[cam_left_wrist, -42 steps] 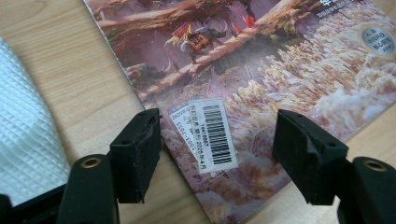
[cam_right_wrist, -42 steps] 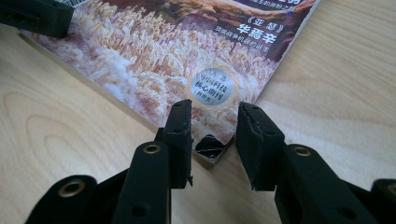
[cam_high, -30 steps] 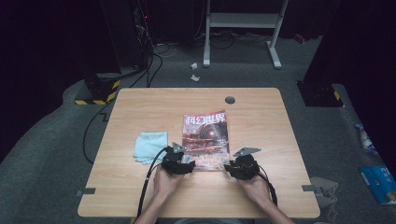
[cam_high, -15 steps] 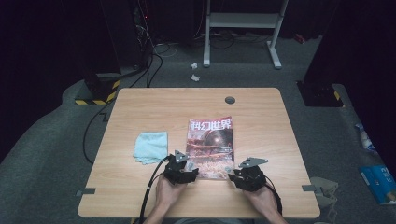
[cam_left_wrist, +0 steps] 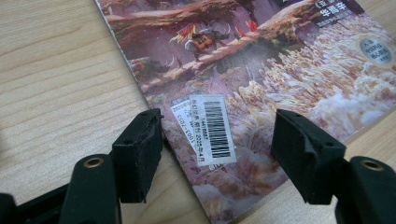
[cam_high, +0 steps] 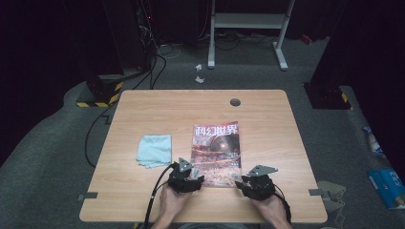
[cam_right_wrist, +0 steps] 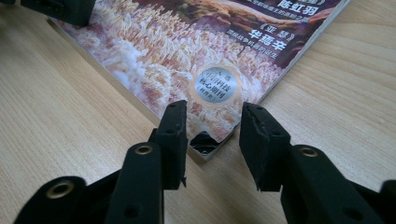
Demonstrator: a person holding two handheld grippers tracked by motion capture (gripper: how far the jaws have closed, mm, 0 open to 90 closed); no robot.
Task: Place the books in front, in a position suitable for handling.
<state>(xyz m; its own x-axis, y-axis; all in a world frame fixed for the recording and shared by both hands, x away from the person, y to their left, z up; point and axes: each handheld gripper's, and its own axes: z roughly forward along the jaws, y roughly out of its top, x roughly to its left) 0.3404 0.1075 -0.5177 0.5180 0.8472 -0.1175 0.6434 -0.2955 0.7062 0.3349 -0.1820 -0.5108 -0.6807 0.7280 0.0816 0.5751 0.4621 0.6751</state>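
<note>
The wooden table (cam_high: 267,124) carries a magazine (cam_high: 216,150) lying flat a little right of its middle, cover up, its near edge close to the person's side. Compared with a second ago, the magazine sits slightly further right and its lower edge has swung a touch, while both hands have drawn back toward the near table edge.

To the left of the magazine, well apart from it, lies a light blue cloth (cam_high: 154,150), unchanged in place. A small dark grommet (cam_high: 235,102) sits near the far edge.

The left gripper (cam_left_wrist: 217,154) hovers over the magazine's near left corner, jaws spread wide, one jaw at the spine edge and the other over the cover; a white barcode label (cam_left_wrist: 212,128) lies between them. Nothing is clamped.

The right gripper (cam_right_wrist: 212,140) stands at the near right corner, jaws narrower but still parted, bracketing the corner tip where the cover curls up slightly. A round silver sticker (cam_right_wrist: 215,86) shows just beyond the jaws. Whether either pad touches the paper cannot be told.
</note>
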